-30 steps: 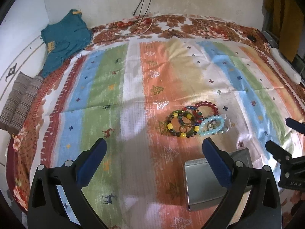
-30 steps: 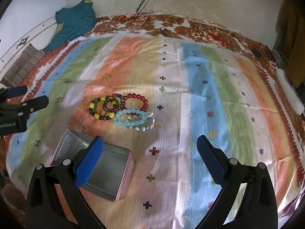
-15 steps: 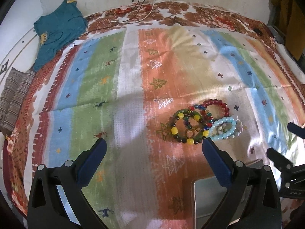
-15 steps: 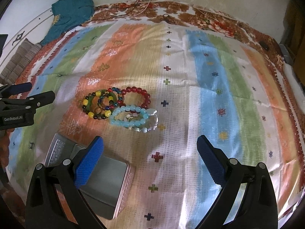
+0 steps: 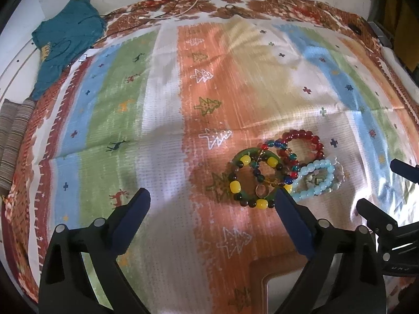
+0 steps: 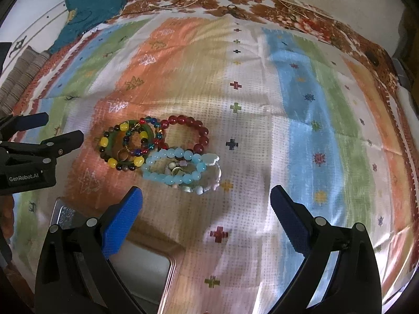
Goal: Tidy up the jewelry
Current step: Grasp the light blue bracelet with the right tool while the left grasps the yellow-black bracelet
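Observation:
Several bead bracelets lie in a cluster on the striped cloth: a dark one with yellow beads (image 5: 250,180) (image 6: 117,144), a red one (image 5: 303,144) (image 6: 188,133), a multicoloured one (image 6: 145,137), a pale blue one (image 5: 315,179) (image 6: 175,167) and a clear one (image 6: 212,178). A small ring (image 6: 122,154) lies inside the yellow-beaded one. A metal tin (image 5: 282,287) (image 6: 146,269) sits near the front edge. My left gripper (image 5: 212,204) is open and empty, just left of the cluster. My right gripper (image 6: 207,204) is open and empty, just in front of the pale blue bracelet.
A teal garment (image 5: 65,41) (image 6: 91,7) lies at the far left corner. Folded striped fabric (image 5: 13,136) lies at the left edge. Cables (image 5: 188,7) run along the far edge by the wall.
Both grippers have moved forward and lower toward the bracelets, which look larger and closer. The tin has slid toward the bottom of both views. Both grippers stay open.

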Action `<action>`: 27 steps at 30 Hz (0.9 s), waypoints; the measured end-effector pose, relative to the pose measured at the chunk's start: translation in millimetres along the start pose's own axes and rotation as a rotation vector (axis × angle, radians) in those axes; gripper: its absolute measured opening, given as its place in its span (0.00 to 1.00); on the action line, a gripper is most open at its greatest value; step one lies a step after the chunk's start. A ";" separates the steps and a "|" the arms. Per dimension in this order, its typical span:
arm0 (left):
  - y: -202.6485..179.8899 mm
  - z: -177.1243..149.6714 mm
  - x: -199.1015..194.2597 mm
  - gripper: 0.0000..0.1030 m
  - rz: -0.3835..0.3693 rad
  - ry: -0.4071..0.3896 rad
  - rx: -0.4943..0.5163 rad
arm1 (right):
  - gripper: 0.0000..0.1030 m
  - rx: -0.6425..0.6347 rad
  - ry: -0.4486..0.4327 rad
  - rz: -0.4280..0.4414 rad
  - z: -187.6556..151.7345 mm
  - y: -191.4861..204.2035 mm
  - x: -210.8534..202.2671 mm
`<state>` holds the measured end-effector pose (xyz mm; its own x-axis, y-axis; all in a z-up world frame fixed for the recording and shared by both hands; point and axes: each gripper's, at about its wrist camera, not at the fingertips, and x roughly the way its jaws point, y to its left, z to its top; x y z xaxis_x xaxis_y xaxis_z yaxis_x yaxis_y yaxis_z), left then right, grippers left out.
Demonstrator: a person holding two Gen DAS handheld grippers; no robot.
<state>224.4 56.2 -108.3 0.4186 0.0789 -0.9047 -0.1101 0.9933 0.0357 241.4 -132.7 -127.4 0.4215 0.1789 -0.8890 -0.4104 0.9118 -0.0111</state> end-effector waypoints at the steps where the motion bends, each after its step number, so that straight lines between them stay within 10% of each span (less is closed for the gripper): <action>1: -0.4 0.7 1.8 0.89 0.001 0.004 0.001 | 0.96 0.000 0.001 0.002 1.5 0.5 1.6; 13: 0.9 12.1 29.6 0.78 -0.008 0.056 -0.004 | 0.88 -0.013 0.038 -0.006 15.5 3.2 26.5; 27: -12.8 14.6 60.5 0.51 -0.029 0.117 0.053 | 0.52 -0.067 0.094 -0.007 24.6 16.1 55.3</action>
<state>264.3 49.5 -157.3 0.3121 0.0426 -0.9491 -0.0499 0.9984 0.0284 278.0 -99.1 -165.4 0.3477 0.1346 -0.9279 -0.4627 0.8854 -0.0450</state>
